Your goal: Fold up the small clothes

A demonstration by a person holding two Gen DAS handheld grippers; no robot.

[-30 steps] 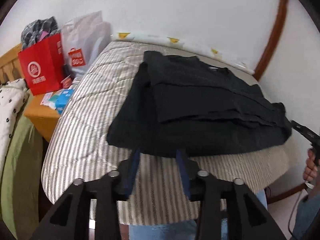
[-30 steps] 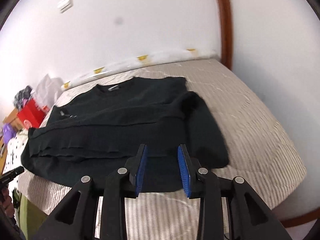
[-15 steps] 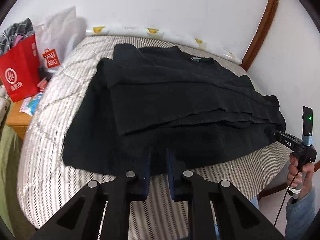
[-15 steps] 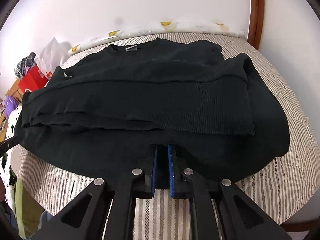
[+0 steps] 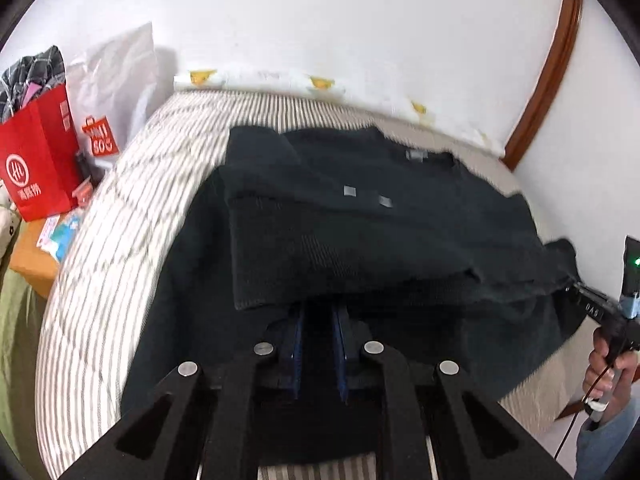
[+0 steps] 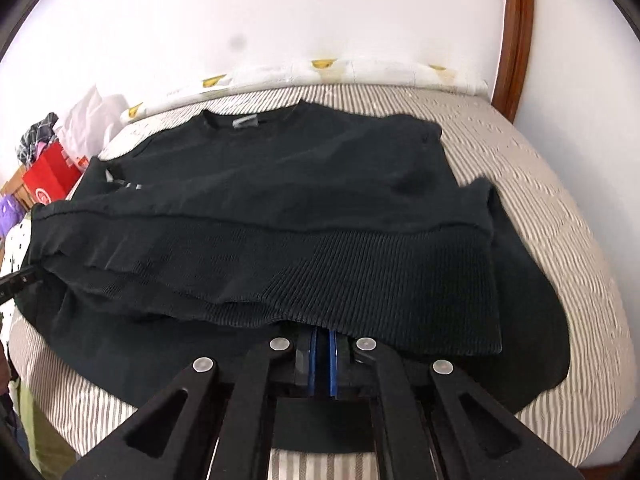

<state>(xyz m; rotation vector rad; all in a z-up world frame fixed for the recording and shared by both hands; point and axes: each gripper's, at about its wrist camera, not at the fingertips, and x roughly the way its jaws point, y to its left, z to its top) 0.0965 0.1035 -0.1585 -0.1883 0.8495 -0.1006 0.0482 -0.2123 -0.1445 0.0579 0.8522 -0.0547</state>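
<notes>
Both grippers clamped on sweater's near hem | left gripper (image 5: 318, 336), right gripper (image 6: 320, 350) | black sweater (image 6: 280, 216) stretches ahead across striped bed (image 6: 560, 240) | long axis crosswise | likely fold runs forward, away from both

Bedroom: striped bed (image 6: 540, 200), shopping bags (image 5: 40, 160)

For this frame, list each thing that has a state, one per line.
black sweater: lying on the bed, partly folded, near hem pinched at two places.
left hand-held gripper: shut on the hem.
right hand-held gripper: shut on the hem.
red bag: upright, stuffed with clothes.
striped bed: sweater spread over it.
</notes>
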